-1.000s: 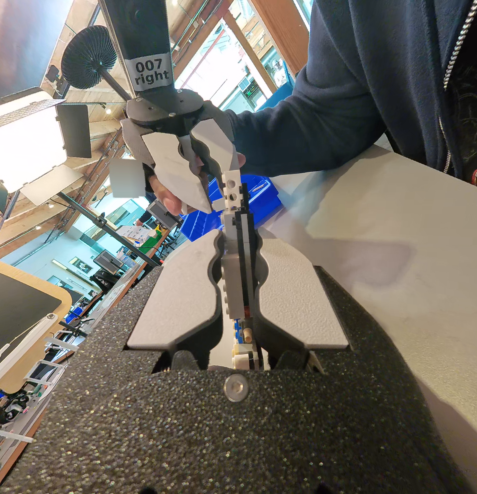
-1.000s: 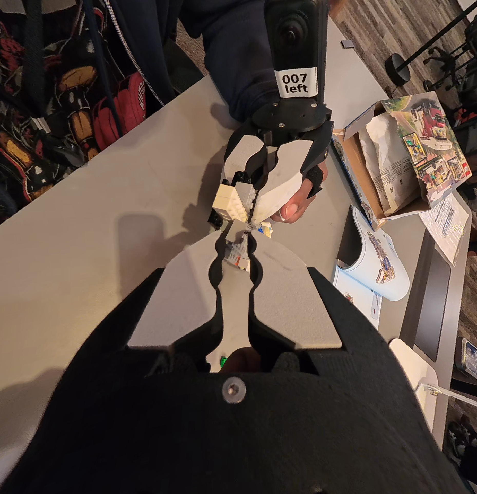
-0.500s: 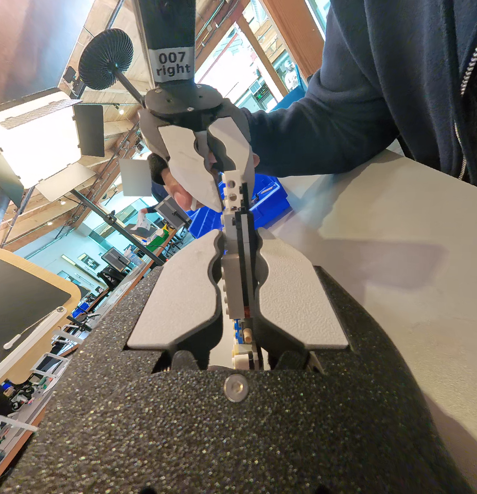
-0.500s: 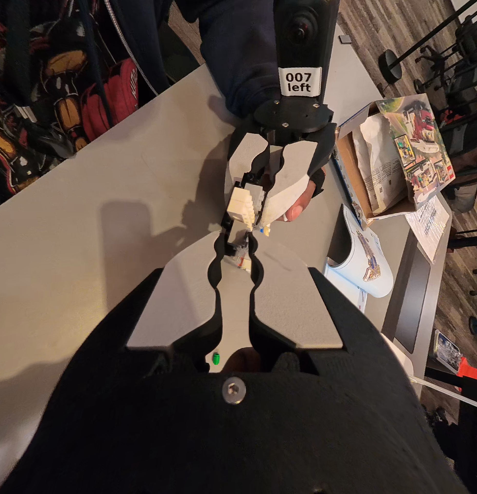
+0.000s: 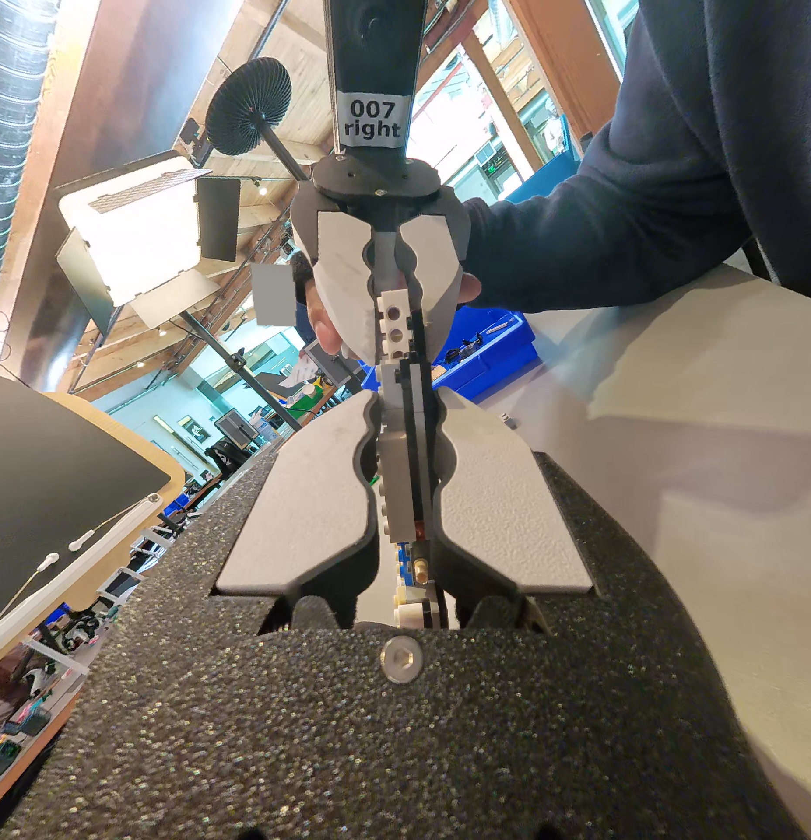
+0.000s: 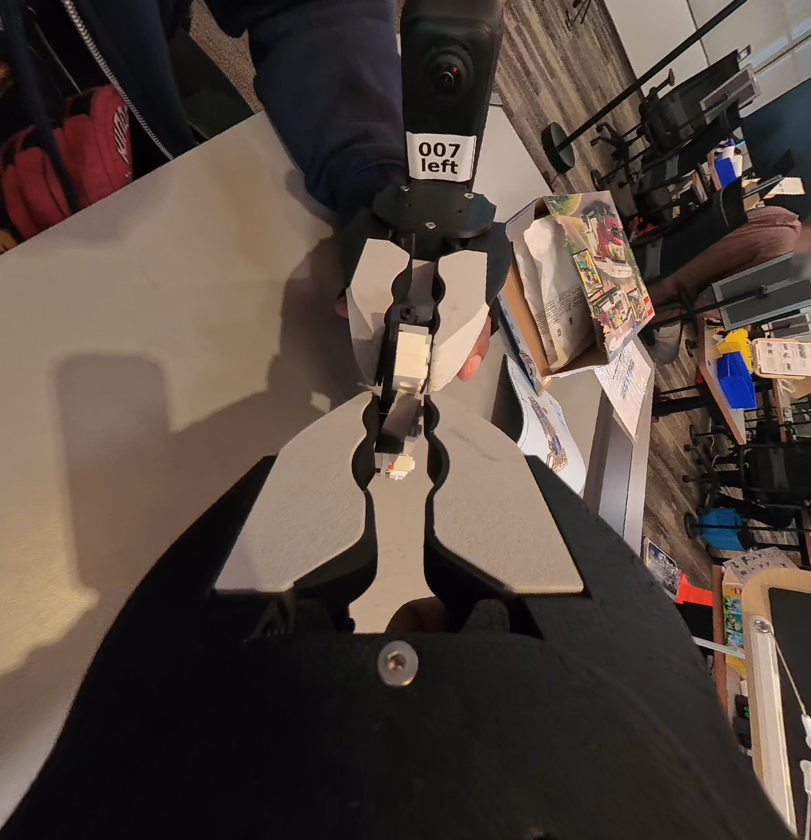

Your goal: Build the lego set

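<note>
- Currently both tongs meet nose to nose above the grey desk point(image 6: 121, 282), sharing one brick assembly point(image 5: 401, 436) of grey, black and white pieces.
- Left tongs point(image 5: 405, 400) are clamped on its grey-and-black near end.
- Right tongs point(image 6: 396, 400) grip the far end, by the white holed brick point(image 5: 394, 325).
- An opened picture box point(image 6: 576, 291) and a booklet point(image 6: 544, 432) lie to the right.
- Whether pieces remain to be added cannot be told.

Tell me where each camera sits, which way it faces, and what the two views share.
Left wrist view: on the left gripper, tilted up toward the ceiling and a studio light; a dark sleeve shows.
Right wrist view: on the right gripper, looking down at the table and a toy box.
Shared: the toy brick model gripped by both grippers, facing each other.
</note>
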The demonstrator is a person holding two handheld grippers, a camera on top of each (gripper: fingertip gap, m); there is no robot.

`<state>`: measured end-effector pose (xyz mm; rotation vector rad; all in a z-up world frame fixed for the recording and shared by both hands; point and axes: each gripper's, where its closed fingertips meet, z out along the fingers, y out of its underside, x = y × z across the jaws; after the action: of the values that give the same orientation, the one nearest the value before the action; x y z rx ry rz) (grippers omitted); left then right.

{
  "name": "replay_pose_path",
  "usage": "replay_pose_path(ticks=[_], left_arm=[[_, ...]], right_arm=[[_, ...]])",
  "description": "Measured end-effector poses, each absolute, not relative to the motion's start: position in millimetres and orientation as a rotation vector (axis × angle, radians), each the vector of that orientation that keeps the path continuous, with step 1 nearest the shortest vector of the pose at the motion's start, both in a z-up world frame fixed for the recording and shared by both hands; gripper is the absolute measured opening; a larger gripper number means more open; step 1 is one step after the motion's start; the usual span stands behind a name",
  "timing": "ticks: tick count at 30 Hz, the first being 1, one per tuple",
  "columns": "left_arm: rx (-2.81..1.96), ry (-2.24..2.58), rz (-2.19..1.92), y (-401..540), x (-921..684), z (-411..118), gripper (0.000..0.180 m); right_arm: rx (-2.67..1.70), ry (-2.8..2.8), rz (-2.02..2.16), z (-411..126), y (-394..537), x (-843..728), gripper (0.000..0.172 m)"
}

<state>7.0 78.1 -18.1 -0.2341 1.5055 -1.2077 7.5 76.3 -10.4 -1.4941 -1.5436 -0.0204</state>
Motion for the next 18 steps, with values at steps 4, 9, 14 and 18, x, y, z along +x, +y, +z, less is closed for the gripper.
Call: replay_pose_path(ticks=[4,9,14,18], left_arm=[[-0.230,1.510,-1.199,77.5,7.1,-18.8,0.020],[-0.241,1.500,-1.205,80.0,7.0,-17.2,0.020],[-0.228,1.496,-1.239,77.7,3.7,-15.2,0.020],[-0.222,1.498,-1.269,74.9,1.9,-14.4,0.020]], right_arm=[[-1.489,-1.565,-0.046,-11.4,75.1,7.4,0.017],[-1.479,-1.554,-0.063,-9.0,77.4,7.4,0.017],[-1.446,-1.537,-0.009,-5.8,74.3,2.5,0.017],[-1.424,-1.526,0.043,-4.7,71.3,0.3,0.017]])
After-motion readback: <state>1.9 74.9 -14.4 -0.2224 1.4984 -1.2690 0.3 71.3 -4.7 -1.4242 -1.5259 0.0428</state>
